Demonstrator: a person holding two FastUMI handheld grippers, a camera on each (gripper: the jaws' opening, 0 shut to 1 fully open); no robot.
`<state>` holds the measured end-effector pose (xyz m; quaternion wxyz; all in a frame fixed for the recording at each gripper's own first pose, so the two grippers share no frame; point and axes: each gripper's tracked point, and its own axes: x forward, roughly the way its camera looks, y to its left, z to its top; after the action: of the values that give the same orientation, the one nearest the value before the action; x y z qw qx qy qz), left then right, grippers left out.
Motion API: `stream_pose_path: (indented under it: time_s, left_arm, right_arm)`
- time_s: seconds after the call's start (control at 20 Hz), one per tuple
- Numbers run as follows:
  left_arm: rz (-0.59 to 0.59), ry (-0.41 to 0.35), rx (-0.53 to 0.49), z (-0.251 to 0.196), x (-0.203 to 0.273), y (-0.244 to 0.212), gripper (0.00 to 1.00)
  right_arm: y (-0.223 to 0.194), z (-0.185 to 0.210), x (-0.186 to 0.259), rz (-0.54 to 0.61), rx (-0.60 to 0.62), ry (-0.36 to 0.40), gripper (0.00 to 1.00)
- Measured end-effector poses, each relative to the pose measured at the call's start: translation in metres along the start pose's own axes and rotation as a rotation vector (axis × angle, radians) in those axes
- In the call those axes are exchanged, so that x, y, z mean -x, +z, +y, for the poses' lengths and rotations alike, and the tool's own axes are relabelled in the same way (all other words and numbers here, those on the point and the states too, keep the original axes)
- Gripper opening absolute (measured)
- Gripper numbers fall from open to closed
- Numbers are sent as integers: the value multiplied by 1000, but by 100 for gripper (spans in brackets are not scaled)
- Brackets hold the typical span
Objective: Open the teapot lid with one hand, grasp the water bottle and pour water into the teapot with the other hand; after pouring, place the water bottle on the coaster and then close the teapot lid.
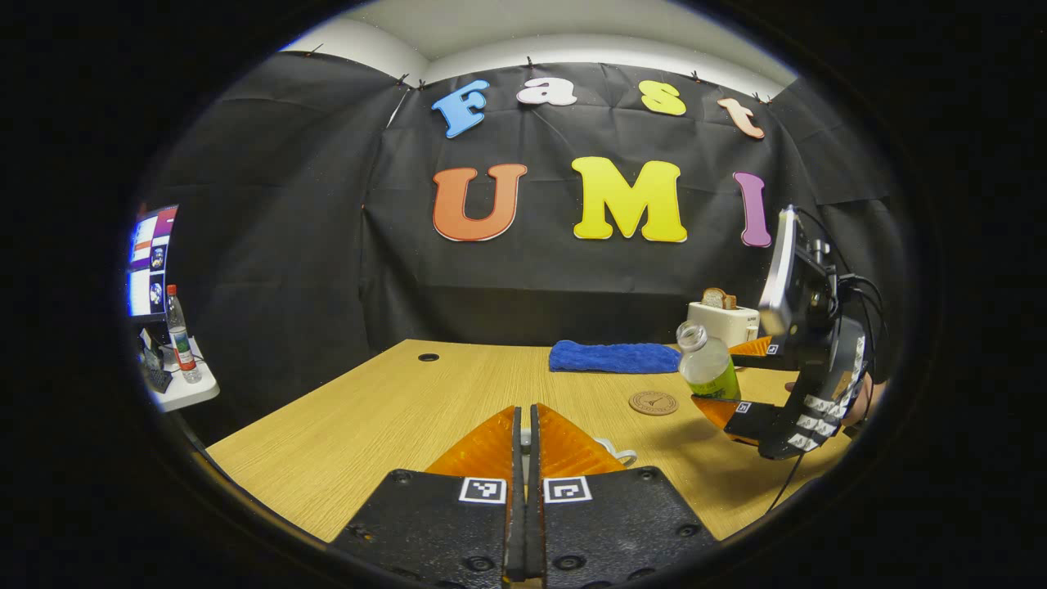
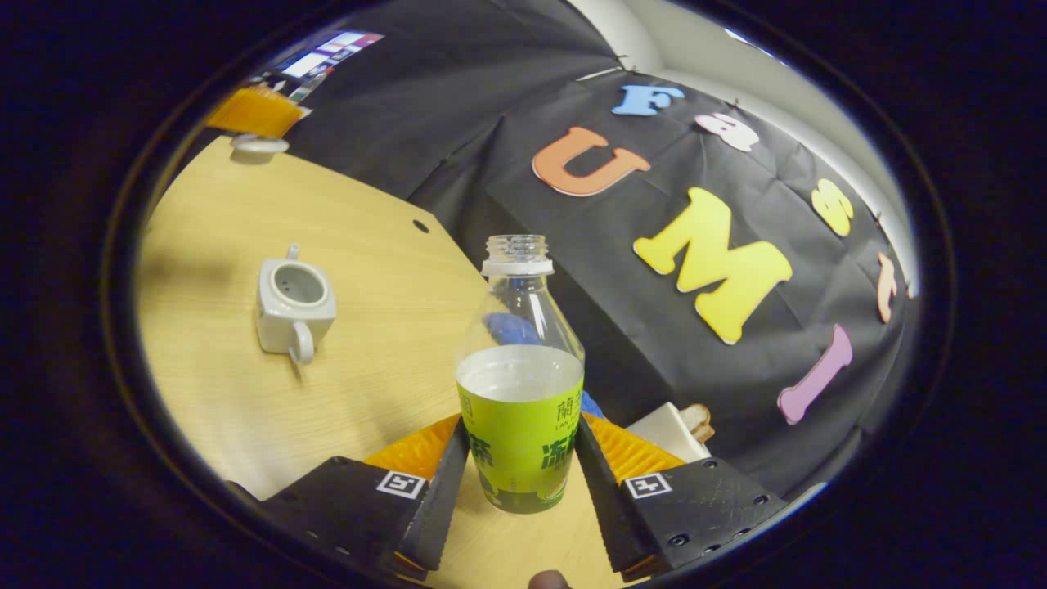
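A clear, uncapped water bottle (image 2: 521, 384) with a green label, about half full, stands tilted between my right gripper's (image 2: 521, 438) fingers, which press on its sides. In the left gripper view that right gripper (image 1: 740, 384) holds the bottle (image 1: 707, 364) above the table, just right of a round brown coaster (image 1: 653, 402). The white teapot (image 2: 293, 307) sits lidless on the table, left of the bottle. My left gripper (image 1: 526, 413) is shut on the white teapot lid (image 1: 617, 454), whose edge peeks out beside the fingers. The lid (image 2: 258, 146) hangs under the left gripper (image 2: 253, 114) far beyond the teapot.
A folded blue towel (image 1: 613, 357) lies at the back of the wooden table (image 1: 368, 409). A white toaster (image 1: 724, 321) with a bread slice stands at the back right. Off the table's left are a monitor (image 1: 151, 262) and another bottle (image 1: 181, 335) on a small white stand.
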<state>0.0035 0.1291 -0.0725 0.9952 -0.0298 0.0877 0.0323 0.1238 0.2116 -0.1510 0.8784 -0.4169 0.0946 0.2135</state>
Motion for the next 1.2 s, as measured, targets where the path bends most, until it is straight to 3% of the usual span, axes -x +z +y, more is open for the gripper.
stream_pose_path:
  time_s: [0.6, 1.2]
  left_arm:
    - [17, 27, 5, 32, 1, -11, 2]
    - [44, 43, 13, 46, 3, -19, 2]
  right_arm:
    - [28, 22, -8, -61, 511, -43, 74]
    - [42, 30, 5, -132, 911, -120, 73]
